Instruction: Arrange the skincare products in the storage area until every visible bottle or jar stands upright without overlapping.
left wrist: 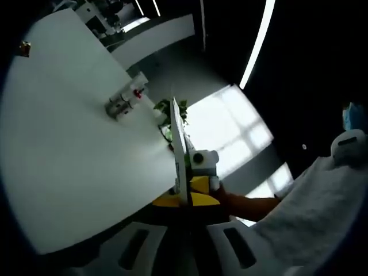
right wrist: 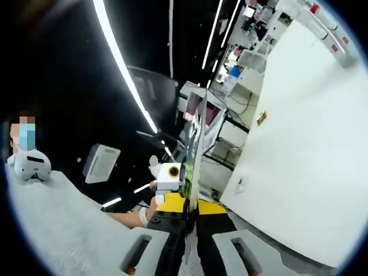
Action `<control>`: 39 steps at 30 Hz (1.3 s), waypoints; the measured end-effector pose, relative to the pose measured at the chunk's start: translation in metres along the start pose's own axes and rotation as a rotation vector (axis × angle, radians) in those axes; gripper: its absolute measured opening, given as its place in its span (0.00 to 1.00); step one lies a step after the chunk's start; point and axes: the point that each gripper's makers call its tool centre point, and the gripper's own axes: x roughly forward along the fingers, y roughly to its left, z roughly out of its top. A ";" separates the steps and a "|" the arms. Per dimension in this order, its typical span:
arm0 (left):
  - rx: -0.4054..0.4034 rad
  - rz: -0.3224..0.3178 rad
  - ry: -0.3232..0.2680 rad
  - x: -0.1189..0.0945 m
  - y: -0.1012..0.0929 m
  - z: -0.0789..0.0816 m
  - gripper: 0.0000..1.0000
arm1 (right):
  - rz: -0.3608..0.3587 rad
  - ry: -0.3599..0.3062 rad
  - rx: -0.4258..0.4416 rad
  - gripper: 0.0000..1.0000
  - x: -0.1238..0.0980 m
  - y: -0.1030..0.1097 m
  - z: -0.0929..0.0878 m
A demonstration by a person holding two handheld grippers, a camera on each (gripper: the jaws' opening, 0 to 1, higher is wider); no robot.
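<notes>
Bottles (left wrist: 123, 104) well beyond left claw (left wrist: 184, 230)

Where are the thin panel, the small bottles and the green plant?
thin panel (left wrist: 181, 155), left gripper view, its near edge.
small bottles (left wrist: 122, 105), left gripper view, middle of the cluster.
green plant (left wrist: 165, 107), left gripper view, a leaf.

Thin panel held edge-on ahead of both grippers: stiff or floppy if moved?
The thin panel reads as a straight line edge-on in both views, so it is probably stiff, not floppy. Being so thin, it is likely light and would tip easily if stood on edge.
</notes>
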 end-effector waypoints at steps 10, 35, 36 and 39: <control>-0.066 -0.040 -0.043 0.001 -0.001 0.006 0.01 | 0.031 -0.056 -0.001 0.00 -0.003 0.008 0.005; -0.102 0.015 -0.083 -0.010 0.013 0.018 0.00 | -0.415 0.045 -0.514 0.53 -0.027 -0.041 0.001; -0.101 0.017 -0.088 -0.011 0.014 0.020 0.00 | -0.458 0.047 -0.540 0.56 -0.028 -0.045 0.003; -0.098 0.045 -0.103 -0.015 0.019 0.027 0.00 | -0.574 -0.004 -0.623 0.68 -0.028 -0.055 0.018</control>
